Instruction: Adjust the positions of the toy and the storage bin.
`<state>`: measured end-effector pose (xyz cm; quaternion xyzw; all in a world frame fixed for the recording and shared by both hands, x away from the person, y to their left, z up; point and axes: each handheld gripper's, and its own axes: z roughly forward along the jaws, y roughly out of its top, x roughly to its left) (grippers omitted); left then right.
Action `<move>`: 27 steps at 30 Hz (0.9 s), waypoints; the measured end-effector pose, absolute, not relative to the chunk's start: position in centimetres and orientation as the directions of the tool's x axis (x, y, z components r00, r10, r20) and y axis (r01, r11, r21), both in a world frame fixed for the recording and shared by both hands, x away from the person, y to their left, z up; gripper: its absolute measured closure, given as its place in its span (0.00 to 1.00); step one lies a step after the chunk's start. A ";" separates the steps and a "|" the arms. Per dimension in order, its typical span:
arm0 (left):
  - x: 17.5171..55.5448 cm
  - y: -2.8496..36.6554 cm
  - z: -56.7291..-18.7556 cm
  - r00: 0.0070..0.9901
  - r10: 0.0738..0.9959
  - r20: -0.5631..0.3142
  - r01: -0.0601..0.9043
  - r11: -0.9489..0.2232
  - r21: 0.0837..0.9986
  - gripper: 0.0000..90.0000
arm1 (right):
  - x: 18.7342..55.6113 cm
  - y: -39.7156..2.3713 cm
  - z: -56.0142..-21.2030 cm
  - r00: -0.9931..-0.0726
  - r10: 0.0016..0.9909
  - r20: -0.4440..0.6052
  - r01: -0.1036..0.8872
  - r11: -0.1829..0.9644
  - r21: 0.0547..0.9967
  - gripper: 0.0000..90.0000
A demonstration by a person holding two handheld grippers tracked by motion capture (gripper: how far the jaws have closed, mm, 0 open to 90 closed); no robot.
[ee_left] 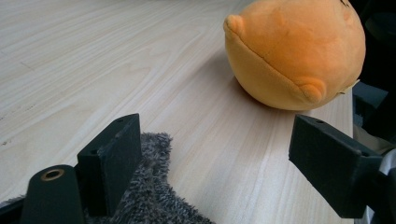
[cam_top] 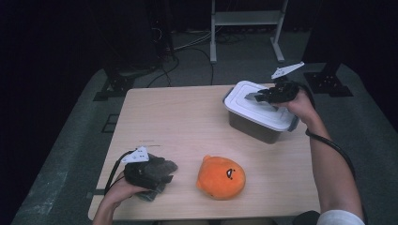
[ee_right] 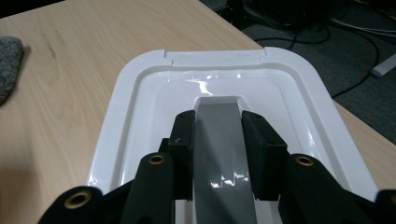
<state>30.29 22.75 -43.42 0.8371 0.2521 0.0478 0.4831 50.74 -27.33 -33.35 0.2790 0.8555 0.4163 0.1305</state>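
High view: one light wooden table (cam_top: 187, 117) carries three things: one grey storage box with a white lid (cam_top: 256, 105) near the far right corner, one orange plush toy (cam_top: 221, 177) near the front edge, and one grey fuzzy cloth (cam_top: 162, 171) at the front left. The right gripper (cam_top: 263, 96) sits on top of the lid, its jaw tips lost against the dark tool body, so the grip is hard to read here. The left gripper (cam_top: 162, 178) rests over the cloth, and hand and tool cover most of it. The box's contents cannot be made out through its dark wall. Both forearms are cut off by the bottom edge.

Left gripper view: the two black jaws stand wide apart with bare table between them. The cloth (ee_left: 149, 196) lies under the left jaw and is cut off by the bottom edge. The plush toy (ee_left: 294, 51) lies just ahead, untouched, with its top cropped by the frame.

Right gripper view: the two jaws are drawn in narrow and clamp the one grey handle (ee_right: 224, 154) in the middle of the lid (ee_right: 135, 121) from both sides. The lid's near end hides beneath the tool, and the box body beneath is out of sight. A corner of the cloth (ee_right: 8, 65) peeks in at the left edge.
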 end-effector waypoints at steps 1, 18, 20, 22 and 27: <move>30.3 22.8 -43.4 0.868 0.468 -0.164 0.376 -0.405 0.834 0.18 | 50.7 -27.2 -33.3 -0.815 0.580 0.010 0.365 0.500 0.785 0.73; 30.3 22.4 -43.4 0.873 0.460 -0.163 0.372 -0.410 0.833 0.18 | 48.9 -22.5 -33.2 -0.909 0.417 0.005 0.265 0.569 0.778 0.73; 30.3 22.4 -43.5 0.875 0.456 -0.164 0.371 -0.413 0.831 0.18 | 48.7 -22.0 -33.3 -0.917 0.399 0.005 0.253 0.573 0.780 0.73; 30.4 22.3 -43.5 0.877 0.453 -0.160 0.369 -0.419 0.830 0.18 | 48.5 -21.4 -33.3 -0.924 0.383 0.002 0.241 0.578 0.780 0.73; 30.4 22.3 -43.4 0.878 0.450 -0.160 0.365 -0.416 0.833 0.18 | 47.9 -19.6 -33.2 -0.944 0.329 -0.008 0.201 0.595 0.778 0.73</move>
